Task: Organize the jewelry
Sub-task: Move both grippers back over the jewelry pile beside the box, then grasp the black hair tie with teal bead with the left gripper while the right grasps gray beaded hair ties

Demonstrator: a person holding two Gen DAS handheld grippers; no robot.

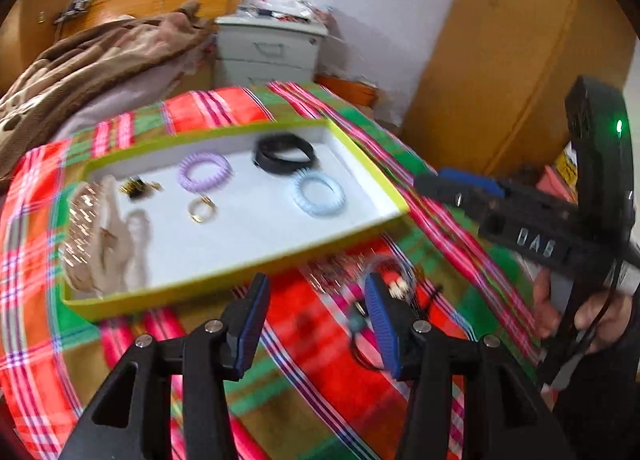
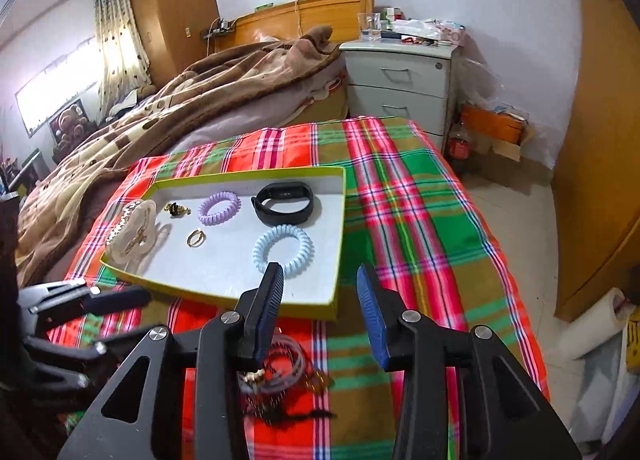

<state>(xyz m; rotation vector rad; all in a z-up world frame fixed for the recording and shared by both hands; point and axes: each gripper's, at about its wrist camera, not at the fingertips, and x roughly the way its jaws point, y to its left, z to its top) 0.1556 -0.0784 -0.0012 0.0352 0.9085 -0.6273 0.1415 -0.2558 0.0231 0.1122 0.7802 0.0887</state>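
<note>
Now both my grippers, left [image 1: 316, 316] and right [image 2: 320, 308], gape wide, holding nothing. Inside the tray [image 2: 338, 219]: black band [image 2: 286, 203], purple coil [image 2: 219, 207], blue coil [image 2: 283, 250], gold ring [image 2: 196, 238]. Just before the tray's near rim, loose bracelets [image 2: 276, 376] lie tangled on the plaid cloth [image 2: 420, 219].

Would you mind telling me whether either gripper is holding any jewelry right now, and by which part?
Nothing is held: the left gripper and right gripper are both open and empty above the plaid cloth.
</note>
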